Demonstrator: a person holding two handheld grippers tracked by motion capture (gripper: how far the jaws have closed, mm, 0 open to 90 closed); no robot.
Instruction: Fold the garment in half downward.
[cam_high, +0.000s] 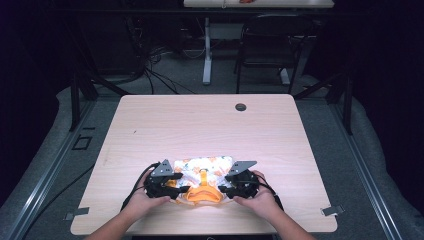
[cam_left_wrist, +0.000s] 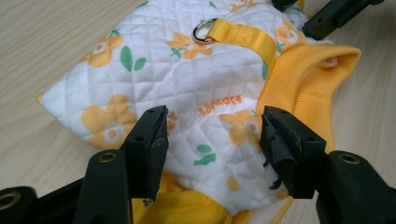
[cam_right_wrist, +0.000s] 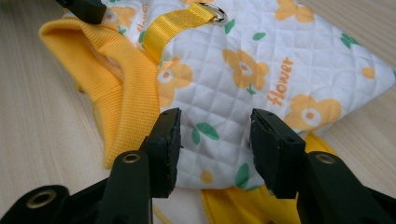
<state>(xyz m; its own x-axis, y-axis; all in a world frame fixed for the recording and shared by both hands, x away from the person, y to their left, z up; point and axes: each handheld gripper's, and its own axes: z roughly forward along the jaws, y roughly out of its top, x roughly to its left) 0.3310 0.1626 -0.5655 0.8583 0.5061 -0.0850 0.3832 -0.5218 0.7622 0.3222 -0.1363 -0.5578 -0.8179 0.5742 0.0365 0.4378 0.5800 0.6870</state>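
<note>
table (cam_high: 150, 125): light wood, fills the middle of the high view; round grommet (cam_high: 240, 107) in its upper centre, well apart from everything else
containers: can't make out any on the table
pet vest (cam_high: 202, 172): lies flat on the table, lower centre of the high view, between the two grippers; white quilted cloth with orange flowers and green leaves, orange "flower" lettering
collar (cam_left_wrist: 322, 70): orange ribbed knit; right side of the left gripper view, left side of the right gripper view
strap (cam_left_wrist: 240, 35): yellow webbing, upper centre of the left gripper view, runs across the quilted back to the collar
ring (cam_left_wrist: 201, 31): metal, sits at the free end of the strap, resting on the quilting
left gripper (cam_left_wrist: 212, 137): lower left of the vest in the high view, held by the left hand (cam_high: 142, 200); jaws spread wide, quilted edge lies between them; pads look just off the cloth, no pinch visible
right gripper (cam_right_wrist: 215, 135): lower right of the vest in the high view, held by the right hand (cam_high: 257, 200); jaws spread wide over the vest's near quilted edge; cloth between them, not clamped
gripper spacing: one on each side of the vest, tips pointing in toward it
background: chair (cam_high: 272, 42) and desk leg (cam_high: 207, 50) at upper centre of the high view, past the table
</note>
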